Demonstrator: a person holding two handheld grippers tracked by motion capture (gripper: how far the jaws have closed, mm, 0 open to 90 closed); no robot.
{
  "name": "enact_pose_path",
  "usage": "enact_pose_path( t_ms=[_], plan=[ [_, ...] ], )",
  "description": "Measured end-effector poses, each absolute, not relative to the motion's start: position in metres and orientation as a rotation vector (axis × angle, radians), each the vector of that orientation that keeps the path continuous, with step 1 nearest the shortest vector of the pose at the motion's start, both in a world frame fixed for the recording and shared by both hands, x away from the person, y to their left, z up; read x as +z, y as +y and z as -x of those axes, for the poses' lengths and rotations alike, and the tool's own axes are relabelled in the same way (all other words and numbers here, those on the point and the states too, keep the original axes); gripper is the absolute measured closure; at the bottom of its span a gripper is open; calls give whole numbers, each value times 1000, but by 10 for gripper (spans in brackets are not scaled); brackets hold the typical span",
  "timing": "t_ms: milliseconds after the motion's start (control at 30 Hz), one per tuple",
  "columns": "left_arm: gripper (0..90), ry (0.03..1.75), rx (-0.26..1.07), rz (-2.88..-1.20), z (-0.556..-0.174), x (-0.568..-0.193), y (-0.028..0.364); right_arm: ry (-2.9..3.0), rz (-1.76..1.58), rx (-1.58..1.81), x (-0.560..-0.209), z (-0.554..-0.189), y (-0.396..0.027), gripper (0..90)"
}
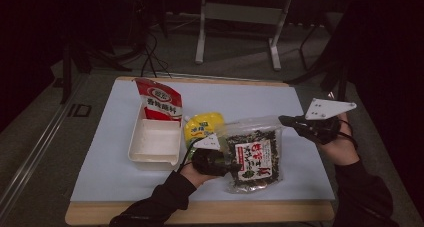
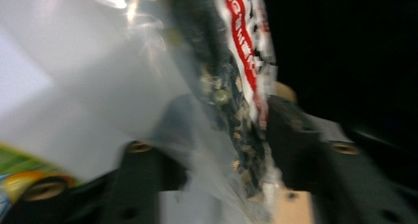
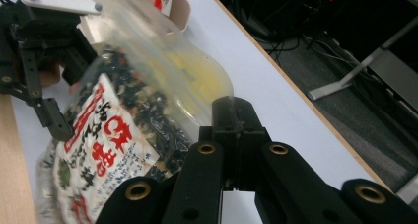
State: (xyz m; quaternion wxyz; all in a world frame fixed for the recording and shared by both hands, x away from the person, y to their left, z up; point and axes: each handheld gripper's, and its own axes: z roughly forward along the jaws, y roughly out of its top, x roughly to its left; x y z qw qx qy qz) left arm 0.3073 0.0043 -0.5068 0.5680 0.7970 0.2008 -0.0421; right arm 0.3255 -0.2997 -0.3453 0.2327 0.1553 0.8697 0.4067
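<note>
**Seaweed bag spanned between two grippers, long axis toward the person**

The clear seaweed bag [image 1: 252, 154] lies near the middle of the tabletop [image 1: 100, 172], its red-and-white label facing up and its long axis running from the far, transparent top edge down toward the person. Its top end looks lifted off the surface, the lower, fuller end resting near the front edge.

The right gripper [image 1: 290, 120] reaches in from the right and meets the bag at its far right top corner; in the right gripper view its jaws are pressed together on the clear film of that corner [image 3: 217, 98], pinching the bag. The left gripper [image 1: 225, 162] comes at the bag's left long edge from the left. In the left gripper view the bag's edge [image 2: 236, 100] stands between the two jaws, which sit close on either side of it; the blur leaves it uncertain whether the pads truly press the film, though they appear to be about on it.

So the bag lies to the right of the left jaws and to the left of the right ones, held crosswise between the hands. The left hand is the one nearer the white tray [image 1: 155, 142], which sits just left of the bag, with a yellow pouch [image 1: 202, 127] between them and a red-and-white packet [image 1: 161, 99] leaning at the tray's far end. Any move toward the tray would likely carry the bag leftward, over the pouch.
</note>
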Motion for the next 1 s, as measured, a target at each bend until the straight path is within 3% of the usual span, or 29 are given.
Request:
enact_pose_path(
  t_ms=[33,233,267,533,800,1000],
  plan=[
    [672,460,-102,-1872,-305,-504,4,2387,-431,1127,-344,-324,-302,900],
    [764,459,-115,-1859,-301,-493,6,2375,-417,1140,-336,-317,-306,900],
    [774,465,-162,-1845,-302,-491,8,2362,-411,1148,-334,-315,-307,900],
    [779,439,-35,-1891,-289,-460,8,2318,-393,1234,-317,-306,-313,883],
    [780,462,14,-1890,-287,-442,19,2254,-443,1348,-316,-306,-324,565],
    [780,479,40,-1858,-285,-428,36,2250,-511,1372,-328,-308,-329,437]
  ],
)
